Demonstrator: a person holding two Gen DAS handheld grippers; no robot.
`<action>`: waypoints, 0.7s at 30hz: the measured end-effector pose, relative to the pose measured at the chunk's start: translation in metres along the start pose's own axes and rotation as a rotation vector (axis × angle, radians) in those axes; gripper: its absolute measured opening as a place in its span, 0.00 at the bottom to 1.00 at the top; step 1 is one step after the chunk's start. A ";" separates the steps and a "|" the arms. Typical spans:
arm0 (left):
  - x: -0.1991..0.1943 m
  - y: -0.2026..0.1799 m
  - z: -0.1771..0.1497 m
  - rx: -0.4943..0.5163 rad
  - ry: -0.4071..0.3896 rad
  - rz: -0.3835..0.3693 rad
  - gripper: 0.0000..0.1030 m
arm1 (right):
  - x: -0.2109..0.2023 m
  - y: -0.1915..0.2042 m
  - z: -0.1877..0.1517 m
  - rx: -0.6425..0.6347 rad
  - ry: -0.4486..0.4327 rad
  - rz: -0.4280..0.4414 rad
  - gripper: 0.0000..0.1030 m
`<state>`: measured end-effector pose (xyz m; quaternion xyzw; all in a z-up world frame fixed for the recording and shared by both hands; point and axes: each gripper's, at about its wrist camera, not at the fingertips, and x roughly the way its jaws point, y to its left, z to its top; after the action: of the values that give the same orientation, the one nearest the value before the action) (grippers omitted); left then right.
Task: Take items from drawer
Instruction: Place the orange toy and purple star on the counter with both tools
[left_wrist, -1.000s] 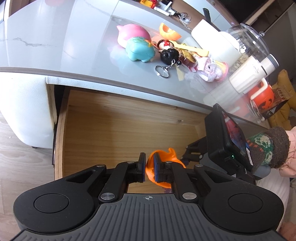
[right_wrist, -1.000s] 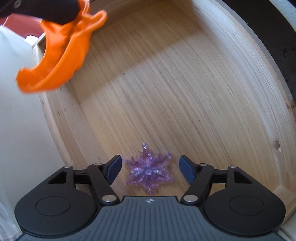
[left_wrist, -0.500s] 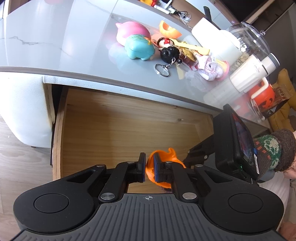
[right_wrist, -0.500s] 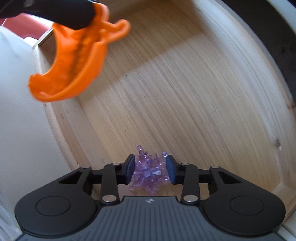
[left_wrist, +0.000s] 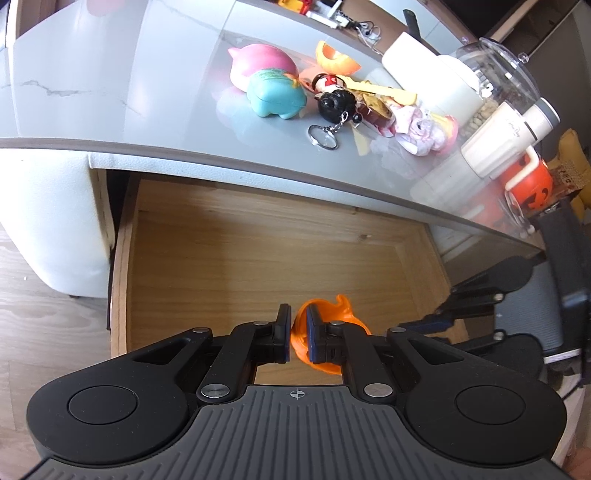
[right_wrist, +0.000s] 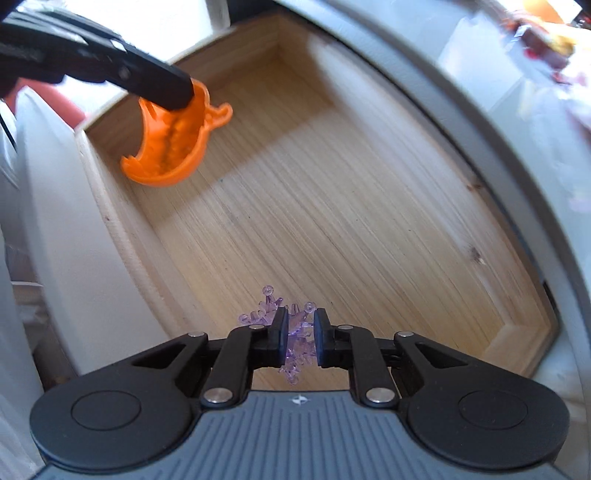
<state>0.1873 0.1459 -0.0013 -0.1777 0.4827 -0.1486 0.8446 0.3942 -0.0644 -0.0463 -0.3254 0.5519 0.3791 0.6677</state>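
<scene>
Below the left claw (left_wrist: 298, 334) lies the open wooden drawer (left_wrist: 236, 258), its pale plank floor bare w/ light falling across it. Left claw is clamped on an orange plastic shell (left_wrist: 325, 325), held above the drawer floor near the front edge. To its right, the right claw (right_wrist: 300, 338) points down over the drawer's near corner; its jaws have just been closing & now pinch a purple crystal snowflake (right_wrist: 295, 354), lifted off the wood. Beyond the left claw, past the drawer, the glossy grey bench (left_wrist: 110, 92) has a marble-like vein & a rounded lip. On it, well apart from both claws: pink squishy toy (left_wrist: 262, 64), teal squishy toy (left_wrist: 275, 94), black doll keychain (left_wrist: 334, 105), another orange shell (left_wrist: 334, 57), white bottle (left_wrist: 506, 136), clear jar (left_wrist: 495, 74), orange pumpkin mug (left_wrist: 528, 182). Left of the drawer: white cabinet side (left_wrist: 48, 221), wood-look floor (left_wrist: 48, 332) under it
</scene>
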 end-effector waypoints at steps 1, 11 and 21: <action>0.000 -0.001 -0.001 0.008 0.001 0.003 0.10 | -0.007 0.001 -0.004 0.009 -0.026 -0.010 0.13; -0.041 -0.055 -0.022 0.120 -0.067 0.082 0.10 | -0.108 0.011 -0.066 0.175 -0.416 -0.111 0.13; -0.061 -0.128 -0.051 0.259 -0.086 0.097 0.10 | -0.150 0.018 -0.116 0.251 -0.601 -0.138 0.14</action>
<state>0.1032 0.0493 0.0781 -0.0499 0.4310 -0.1609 0.8865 0.3060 -0.1765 0.0803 -0.1509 0.3495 0.3412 0.8595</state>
